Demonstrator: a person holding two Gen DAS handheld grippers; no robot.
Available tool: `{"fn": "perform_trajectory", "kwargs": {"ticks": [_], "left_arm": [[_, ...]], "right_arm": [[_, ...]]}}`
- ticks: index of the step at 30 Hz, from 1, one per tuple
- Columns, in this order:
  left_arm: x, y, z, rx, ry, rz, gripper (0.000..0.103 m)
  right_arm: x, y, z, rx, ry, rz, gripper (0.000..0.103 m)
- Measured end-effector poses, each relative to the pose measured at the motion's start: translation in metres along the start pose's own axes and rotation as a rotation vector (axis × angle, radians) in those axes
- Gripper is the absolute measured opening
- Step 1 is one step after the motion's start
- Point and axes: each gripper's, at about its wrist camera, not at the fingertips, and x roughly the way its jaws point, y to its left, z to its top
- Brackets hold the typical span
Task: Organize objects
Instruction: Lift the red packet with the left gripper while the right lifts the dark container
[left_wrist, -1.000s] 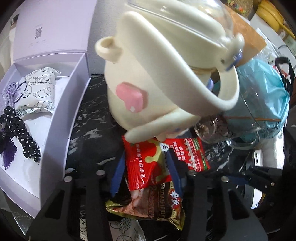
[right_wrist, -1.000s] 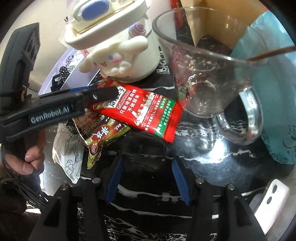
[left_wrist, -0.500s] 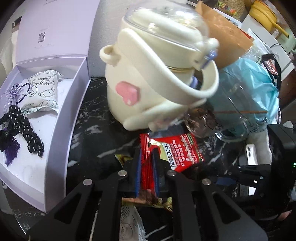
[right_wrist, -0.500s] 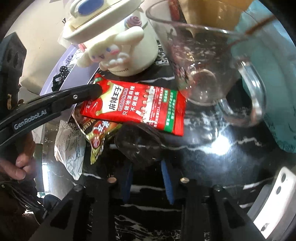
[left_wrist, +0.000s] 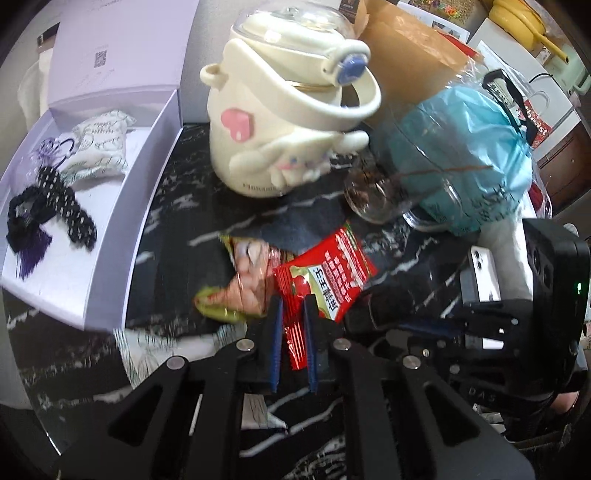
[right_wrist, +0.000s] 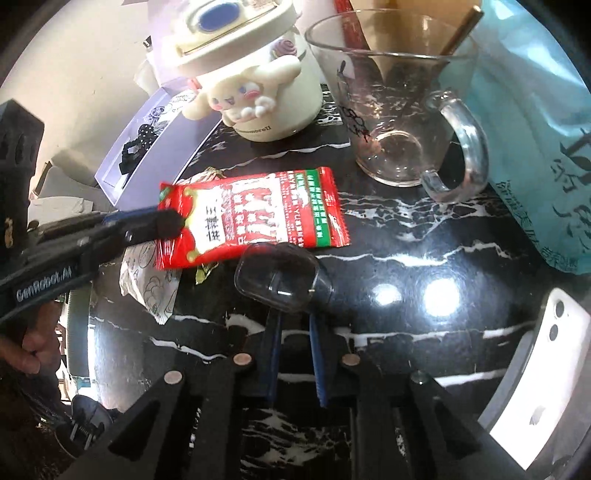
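My left gripper (left_wrist: 292, 314) is shut on the end of a red snack packet (left_wrist: 325, 275) and holds it lifted over the black marble table (left_wrist: 177, 206); the packet also shows in the right wrist view (right_wrist: 251, 218) with the left fingertips (right_wrist: 168, 223) pinching its left end. A gold-green snack packet (left_wrist: 240, 284) lies under it. My right gripper (right_wrist: 293, 325) is shut on the edge of a small clear plastic lid (right_wrist: 279, 277). An open lilac box (left_wrist: 74, 206) at the left holds a white sachet (left_wrist: 101, 147) and a black dotted hair tie (left_wrist: 55, 206).
A cream cartoon jug (left_wrist: 280, 122) stands behind the packets, a glass mug (right_wrist: 399, 107) with a stick to its right, then a teal bag (left_wrist: 472, 147). A white phone (right_wrist: 535, 369) lies at the right. A white printed sachet (right_wrist: 147, 280) lies at the left.
My left gripper has closed on the red packet and lifted it back and up, away from the jug. My right gripper has closed further on the clear lid.
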Motion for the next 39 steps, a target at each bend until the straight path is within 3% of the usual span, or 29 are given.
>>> {"fn": "perform_trajectory", "kwargs": {"ticks": [2,5,7,8,14,19,21,27,30,36,39], "left_arm": [[-0.005,-0.002,-0.011,0.001,0.008,0.008,0.010],[-0.009,-0.005,-0.026,-0.006,0.023,0.009,0.010],[-0.012,-0.008,-0.039,-0.012,0.035,0.005,0.010],[-0.012,-0.009,-0.044,-0.013,0.041,0.004,0.010],[-0.011,-0.006,-0.071,-0.034,0.067,0.000,0.010],[-0.010,-0.004,-0.079,-0.044,0.038,0.007,0.013],[-0.010,-0.006,-0.079,-0.032,0.014,0.009,0.019],[-0.016,-0.015,-0.071,0.024,-0.075,0.072,0.053],[-0.020,-0.022,-0.067,0.068,-0.115,0.108,0.065],[-0.015,-0.035,-0.064,0.185,-0.123,0.134,0.073],[-0.005,-0.044,-0.062,0.233,-0.100,0.125,0.073]], "right_arm": [[-0.002,0.003,-0.003,-0.008,-0.014,-0.004,0.019],[-0.003,0.009,-0.005,-0.015,-0.026,0.011,0.036],[-0.004,0.013,-0.006,-0.019,-0.037,0.018,0.062],[-0.005,0.016,-0.006,-0.025,-0.049,0.011,0.063],[0.001,0.030,-0.006,-0.103,-0.050,-0.049,0.063],[-0.001,0.025,-0.004,-0.101,-0.070,-0.066,0.063],[-0.001,0.024,-0.002,-0.103,-0.084,-0.072,0.063],[0.004,0.022,0.002,-0.135,-0.093,-0.104,0.063],[0.006,0.018,0.003,-0.124,-0.090,-0.104,0.063],[0.008,0.008,-0.001,-0.101,-0.073,-0.088,0.063],[0.009,0.002,-0.003,-0.089,-0.067,-0.102,0.048]]}}
